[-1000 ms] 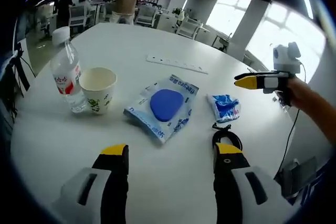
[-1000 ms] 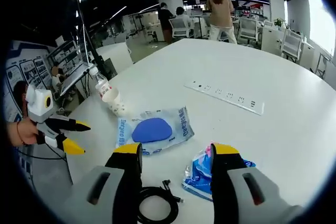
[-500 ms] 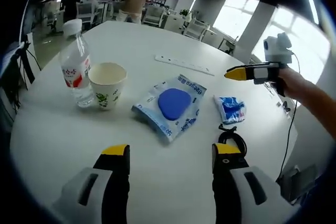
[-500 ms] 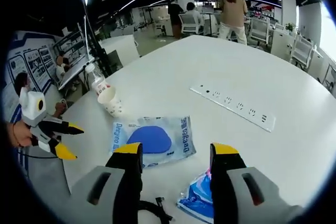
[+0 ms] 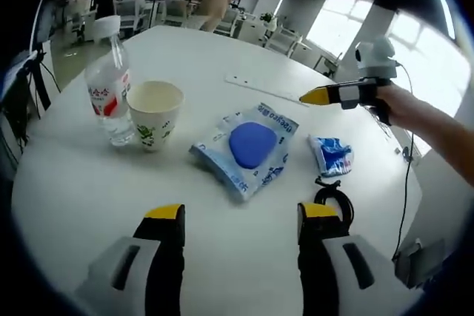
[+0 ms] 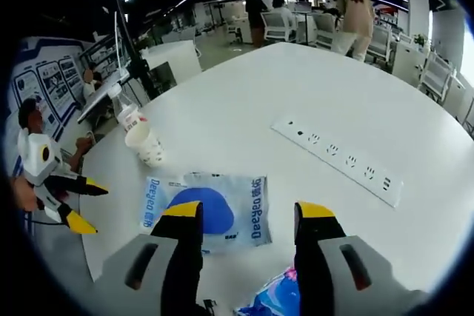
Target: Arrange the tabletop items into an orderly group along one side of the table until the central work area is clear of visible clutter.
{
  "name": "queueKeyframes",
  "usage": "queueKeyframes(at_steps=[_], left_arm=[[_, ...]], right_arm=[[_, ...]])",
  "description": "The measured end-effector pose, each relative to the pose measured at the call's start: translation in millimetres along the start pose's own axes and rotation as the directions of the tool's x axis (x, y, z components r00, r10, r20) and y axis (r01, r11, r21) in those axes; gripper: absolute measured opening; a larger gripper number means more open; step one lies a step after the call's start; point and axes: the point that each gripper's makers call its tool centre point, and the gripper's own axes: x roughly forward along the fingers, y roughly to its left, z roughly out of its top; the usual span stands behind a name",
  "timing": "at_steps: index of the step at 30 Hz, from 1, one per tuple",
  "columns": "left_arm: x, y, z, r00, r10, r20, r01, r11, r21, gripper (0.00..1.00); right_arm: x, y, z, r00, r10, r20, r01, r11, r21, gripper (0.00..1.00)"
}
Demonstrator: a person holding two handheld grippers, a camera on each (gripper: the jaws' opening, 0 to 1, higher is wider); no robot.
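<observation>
On the white round table [image 5: 89, 197], clear plastic water bottle [image 5: 107, 86] touching a white paper cup [image 5: 154, 115], blue-and-white packet [image 5: 248, 147] centre, small blue wrapper [image 5: 333, 156], black coiled cable [image 5: 332, 201], left hand-held gripper [image 5: 238, 216] wide and empty, right hand-held gripper [image 6: 238, 216] wide and empty.

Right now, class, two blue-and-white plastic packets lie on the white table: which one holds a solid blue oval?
The larger flat packet beside the paper cup; the smaller crumpled packet near the black cable shows no oval.

Right gripper [image 5: 315, 97] moved inward over table [image 5: 74, 183].
</observation>
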Motion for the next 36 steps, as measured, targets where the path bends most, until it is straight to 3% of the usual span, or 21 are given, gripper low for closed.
queueKeyframes(at_steps=[14,25,36], left_arm=[[13.6,-2.2,-6.0,1.000,0.005,-0.007,-0.006,1.000,-0.026,0.56],[27.8,0.1,-3.4,1.000,0.006,-0.011,-0.007,0.998,-0.055,0.50],[45.1,-1.0,-3.3,1.000,0.004,-0.023,-0.005,0.997,-0.072,0.43]], right_arm=[[37.3,-17.1,2.5,0.999,0.022,-0.035,-0.023,1.000,-0.016,0.44],[64.1,-18.9,1.7,0.998,0.037,-0.058,-0.038,0.999,-0.012,0.40],[76.1,-14.5,-6.4,0.995,0.050,-0.086,-0.050,0.999,0.006,0.34]])
